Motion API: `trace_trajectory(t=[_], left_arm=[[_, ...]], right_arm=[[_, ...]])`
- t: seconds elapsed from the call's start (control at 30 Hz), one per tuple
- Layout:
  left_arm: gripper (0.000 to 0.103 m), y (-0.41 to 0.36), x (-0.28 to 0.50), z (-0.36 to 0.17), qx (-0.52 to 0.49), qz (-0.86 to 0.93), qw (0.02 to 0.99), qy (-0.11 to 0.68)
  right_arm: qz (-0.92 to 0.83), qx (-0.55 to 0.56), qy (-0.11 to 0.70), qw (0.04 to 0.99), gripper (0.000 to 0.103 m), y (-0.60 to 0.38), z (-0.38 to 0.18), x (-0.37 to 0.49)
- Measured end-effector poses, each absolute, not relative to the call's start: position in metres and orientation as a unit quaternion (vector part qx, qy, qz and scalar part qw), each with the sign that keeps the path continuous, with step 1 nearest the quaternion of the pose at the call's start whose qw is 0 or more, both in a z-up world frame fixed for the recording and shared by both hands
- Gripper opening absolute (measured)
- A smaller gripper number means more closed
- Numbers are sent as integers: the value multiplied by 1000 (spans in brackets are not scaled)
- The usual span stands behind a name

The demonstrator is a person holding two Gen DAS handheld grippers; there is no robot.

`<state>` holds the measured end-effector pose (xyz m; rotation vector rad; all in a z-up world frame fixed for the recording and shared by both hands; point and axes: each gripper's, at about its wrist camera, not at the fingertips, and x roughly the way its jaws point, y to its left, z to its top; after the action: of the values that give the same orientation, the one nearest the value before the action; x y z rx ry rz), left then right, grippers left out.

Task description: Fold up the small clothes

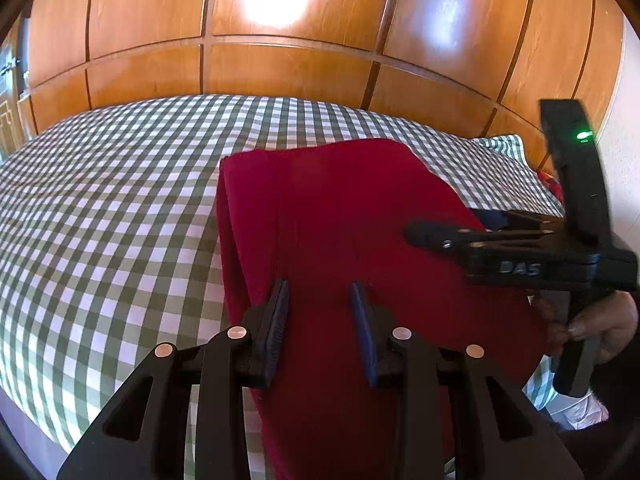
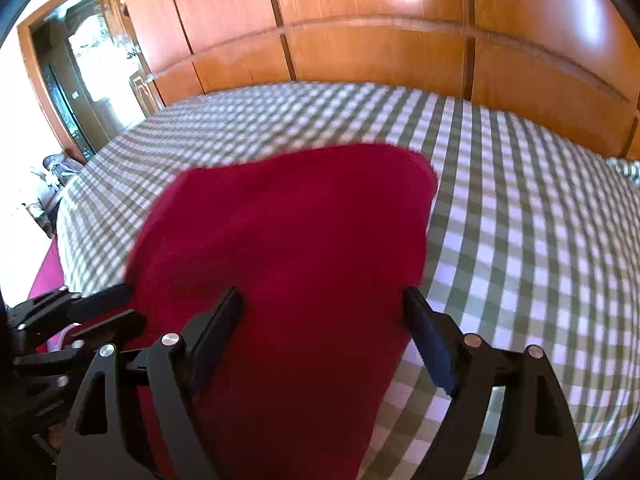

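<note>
Red garment [image 1: 360, 216] lies on the bed [image 1: 120, 200], on the green-and-white checked cover, toward the near edge. A fold layer shows along its left side in the left wrist view – a strip doubled over lengthwise. Far edge straight, far right corner squared off. In the right wrist view the cloth reads as one broad red panel [image 2: 288, 240], somewhat blurred, far corner rounded.

Left gripper [image 1: 320, 300]: fingers [image 1: 276, 320] partly apart, hovering over the near part of the garment; red cloth shows through the gap, nothing pinched between the pads.

Right gripper [image 2: 324, 304]: fingers [image 2: 428, 340] set wide apart above the garment's near right edge, pads clear of the fabric – no cloth caught between them. From the left wrist view this gripper [image 1: 420, 236] enters from the right, held by a hand [image 1: 592, 328] at its handle.

Behind the bed: glossy wooden wardrobe panels [image 1: 280, 60] with bright reflections. A doorway [image 2: 80, 80] shows far left in the right wrist view.
</note>
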<state>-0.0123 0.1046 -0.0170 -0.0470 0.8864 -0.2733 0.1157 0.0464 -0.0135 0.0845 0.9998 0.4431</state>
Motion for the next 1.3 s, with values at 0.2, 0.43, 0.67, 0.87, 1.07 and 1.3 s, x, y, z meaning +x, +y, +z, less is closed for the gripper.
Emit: trace_trajectory(t=[0.2, 0.43, 0.67, 0.87, 1.07, 1.3], left_arm=[[31, 107, -16, -21, -29, -134, 899, 417], [31, 132, -24, -5, -118, -153, 888, 418], [66, 184, -12, 4, -250, -135, 860, 424], [80, 177, 19, -9, -278, -179, 823, 462], [80, 172, 39, -48, -289, -195, 780, 520], [81, 164, 41, -55, -251, -229, 802, 491]], right_arm=[[207, 54, 470, 856, 85, 43, -21, 116], [193, 101, 472, 854, 97, 20, -10, 104], [207, 187, 477, 833, 97, -30, -2, 80], [237, 291, 496, 783, 97, -67, -19, 68], [281, 326, 507, 747, 94, -61, -29, 70], [336, 323, 522, 714, 77, -33, -38, 88]])
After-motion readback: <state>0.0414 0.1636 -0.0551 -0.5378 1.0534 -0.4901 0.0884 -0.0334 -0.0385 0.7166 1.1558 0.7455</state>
